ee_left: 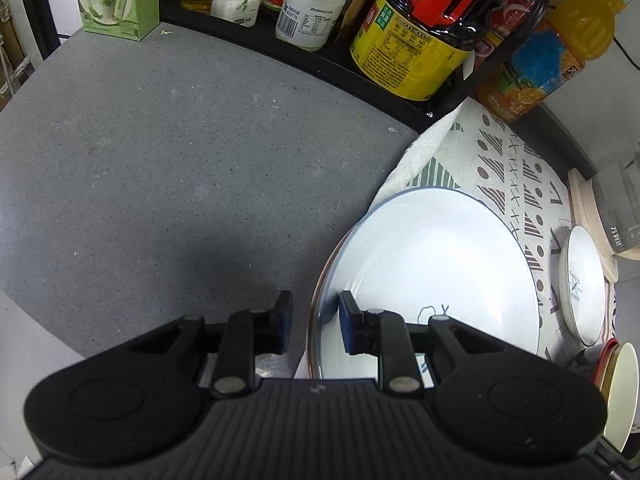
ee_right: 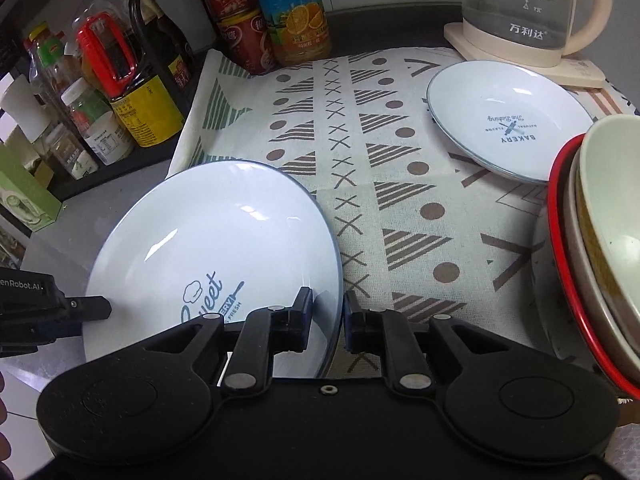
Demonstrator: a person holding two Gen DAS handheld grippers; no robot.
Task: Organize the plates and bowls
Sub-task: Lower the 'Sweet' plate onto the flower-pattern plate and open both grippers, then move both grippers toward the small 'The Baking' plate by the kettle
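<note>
In the left wrist view, the big plate (ee_left: 428,280) is seen lying half on the patterned cloth (ee_left: 508,160) and half over the grey counter (ee_left: 160,160). Its near-left rim is straddled by the left gripper (ee_left: 316,326); a gap is visible around the rim, so a firm pinch cannot be confirmed, though the jaws stand narrow. A slip could be expected if the plate were lifted before that side bites. A smaller plate (ee_left: 582,284) and stacked bowls (ee_left: 618,388) are seen at the right.

In the right wrist view, the plate's (ee_right: 216,248) right rim is pinched between the nearly closed jaws of the right gripper (ee_right: 327,322). The plate is white, glossy and blue-rimmed, with blue lettering, and it looks slippery. If swung wide, the stacked bowls (ee_right: 600,240) or the small plate (ee_right: 508,120) beside the kettle (ee_right: 528,8) could be struck.
</note>
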